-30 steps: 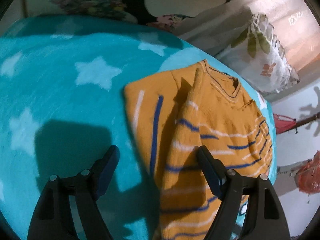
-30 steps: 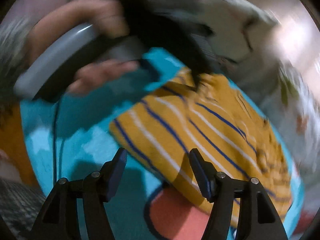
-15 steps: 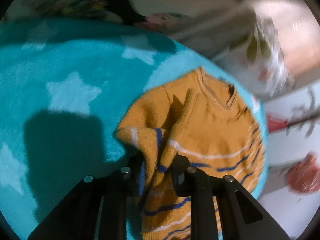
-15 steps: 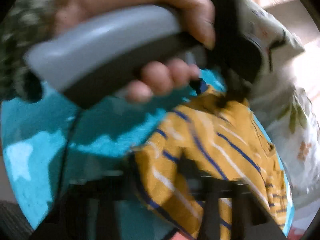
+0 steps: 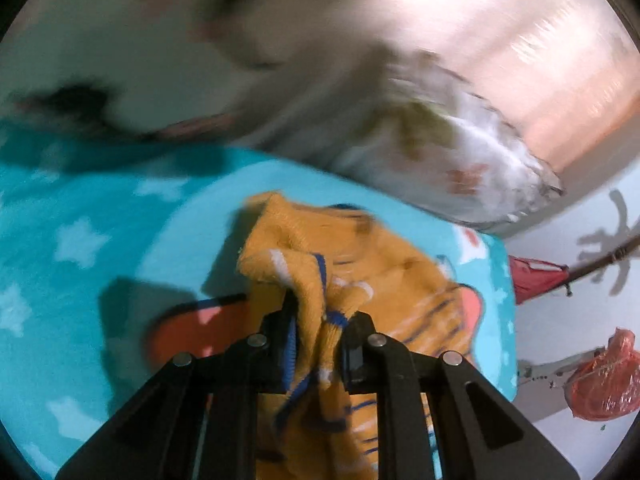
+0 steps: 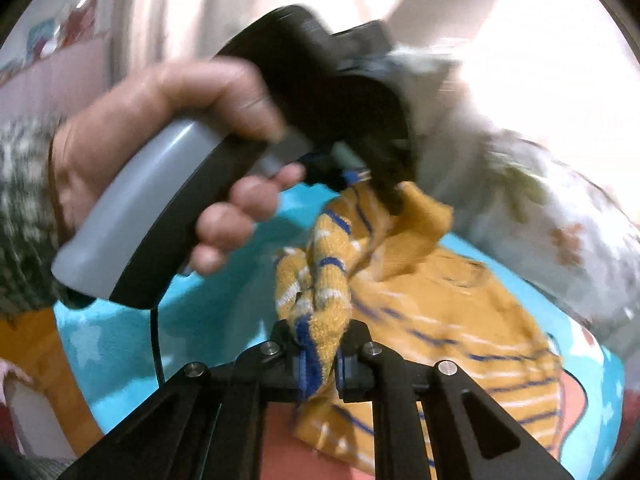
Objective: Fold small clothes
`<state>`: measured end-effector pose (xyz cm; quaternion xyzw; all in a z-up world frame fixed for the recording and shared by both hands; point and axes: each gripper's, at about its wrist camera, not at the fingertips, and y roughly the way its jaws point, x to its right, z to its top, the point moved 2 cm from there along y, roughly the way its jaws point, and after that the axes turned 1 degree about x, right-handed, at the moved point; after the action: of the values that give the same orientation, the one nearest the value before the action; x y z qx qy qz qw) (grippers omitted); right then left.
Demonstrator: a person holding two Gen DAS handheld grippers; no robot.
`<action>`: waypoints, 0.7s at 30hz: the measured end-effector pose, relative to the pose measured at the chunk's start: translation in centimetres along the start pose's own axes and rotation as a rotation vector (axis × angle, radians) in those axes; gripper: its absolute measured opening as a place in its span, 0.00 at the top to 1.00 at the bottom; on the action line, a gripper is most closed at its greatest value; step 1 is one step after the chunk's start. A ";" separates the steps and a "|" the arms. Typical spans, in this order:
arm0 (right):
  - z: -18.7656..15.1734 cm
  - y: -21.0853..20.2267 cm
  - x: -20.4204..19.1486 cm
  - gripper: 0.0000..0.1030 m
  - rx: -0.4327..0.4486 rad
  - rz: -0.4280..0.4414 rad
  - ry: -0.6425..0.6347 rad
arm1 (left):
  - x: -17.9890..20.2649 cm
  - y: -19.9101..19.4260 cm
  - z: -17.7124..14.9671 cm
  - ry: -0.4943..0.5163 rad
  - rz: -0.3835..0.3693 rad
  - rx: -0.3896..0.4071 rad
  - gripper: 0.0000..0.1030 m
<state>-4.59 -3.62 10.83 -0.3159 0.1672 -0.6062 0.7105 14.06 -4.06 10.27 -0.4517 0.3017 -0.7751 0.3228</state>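
You've lifted the sweater's hem (image 5: 308, 280) off the blanket (image 5: 80, 208); both grippers (image 5: 318, 336) (image 6: 320, 344) pinch it, collar lying ahead.

One mustard-yellow knitted sweater with blue and white stripes (image 5: 384, 280) is counted, one turquoise star-printed fleece blanket (image 5: 80, 216), one leaf-patterned white pillow (image 5: 472, 160), and perhaps two red plastic bags (image 5: 608, 380), though blurred.

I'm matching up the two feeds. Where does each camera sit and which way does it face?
Left wrist: on the left tool, looking down along its fingers at the orange sweater on the teal blanket.
Right wrist: on the right tool, facing the sweater; the person's left hand shows.
Shared: sweater, blanket, each tool clamping a sweater edge.
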 end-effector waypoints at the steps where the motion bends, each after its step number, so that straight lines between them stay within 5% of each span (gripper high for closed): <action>1: -0.3 -1.0 2.2 0.90 0.011 -0.017 0.031 | 2.5 0.9 0.2 0.025 -0.018 -0.003 0.85; 6: -6.1 -5.6 13.0 0.90 -0.024 -0.184 0.196 | 13.5 7.9 -1.2 0.144 -0.104 -0.078 0.82; 10: -13.1 -5.1 19.0 0.89 -0.182 -0.186 0.372 | 16.3 11.6 -3.8 0.112 -0.143 -0.158 0.79; 12: -15.2 -4.9 20.0 0.83 -0.225 -0.151 0.403 | 16.8 11.4 -4.9 0.126 -0.142 -0.153 0.73; 14: -15.5 -5.3 20.1 0.80 -0.222 -0.123 0.386 | 16.2 9.4 -5.8 0.122 -0.143 -0.102 0.47; 16: -15.2 -5.7 21.0 0.74 -0.210 -0.118 0.359 | 14.9 7.0 -6.3 0.095 -0.123 -0.046 0.38; 21: -14.7 -7.1 24.7 0.63 -0.166 -0.077 0.428 | 10.6 2.4 -7.6 0.017 -0.024 0.050 0.32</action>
<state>-13.90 -31.61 8.12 -0.2436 0.3509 -0.6703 0.6068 3.78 -12.36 10.74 -0.4404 0.2795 -0.7900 0.3222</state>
